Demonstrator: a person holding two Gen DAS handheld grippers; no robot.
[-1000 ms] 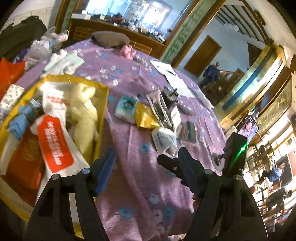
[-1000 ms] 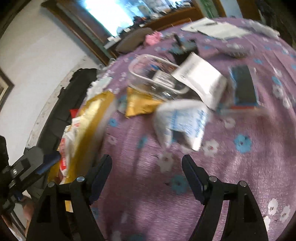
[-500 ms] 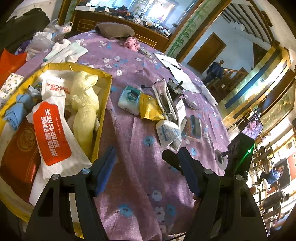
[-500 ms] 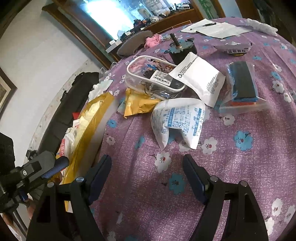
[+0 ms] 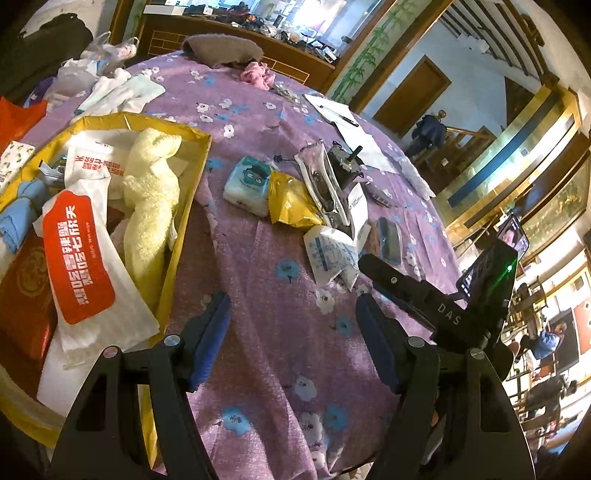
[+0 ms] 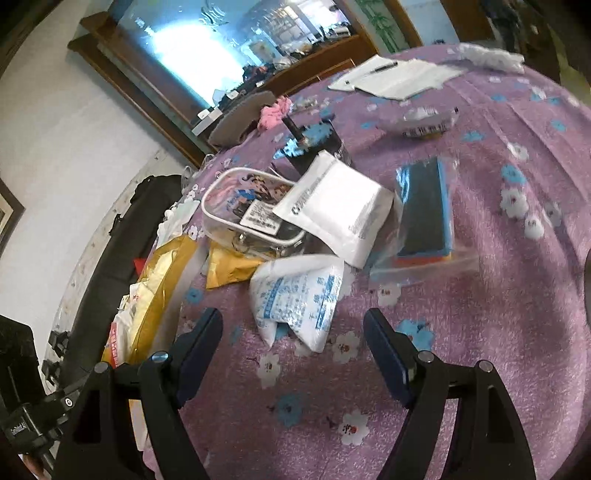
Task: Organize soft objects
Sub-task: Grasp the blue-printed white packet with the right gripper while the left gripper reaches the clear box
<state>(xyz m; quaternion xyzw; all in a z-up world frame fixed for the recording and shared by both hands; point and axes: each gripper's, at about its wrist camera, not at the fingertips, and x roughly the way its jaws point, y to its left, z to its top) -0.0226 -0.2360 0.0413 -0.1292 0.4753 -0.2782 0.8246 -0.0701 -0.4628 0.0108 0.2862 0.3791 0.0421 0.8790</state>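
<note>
A yellow box point(image 5: 192, 192) at the left holds a pale yellow towel point(image 5: 151, 199), white packs with red labels point(image 5: 81, 258) and a blue cloth point(image 5: 18, 210). On the purple floral tablecloth lie a white-blue pack point(image 6: 295, 295), a yellow pouch point(image 5: 290, 203), a tissue pack point(image 5: 247, 182), a clear pencil case point(image 6: 243, 210), a white pouch point(image 6: 336, 210) and a bagged sponge point(image 6: 424, 214). My left gripper point(image 5: 295, 332) is open and empty above the cloth beside the box. My right gripper point(image 6: 295, 350) is open and empty just before the white-blue pack.
Papers with a pen point(image 6: 391, 74), a pink fluffy item point(image 5: 255, 74), a grey cushion point(image 5: 221, 48) and white cloths point(image 5: 122, 92) lie at the table's far side. A wooden sideboard point(image 5: 207, 29) stands behind. The right gripper's body point(image 5: 424, 295) shows in the left view.
Both grippers have moved slightly forward over the table; the white-blue pack now lies closer to the right gripper. Both stay open and empty.
</note>
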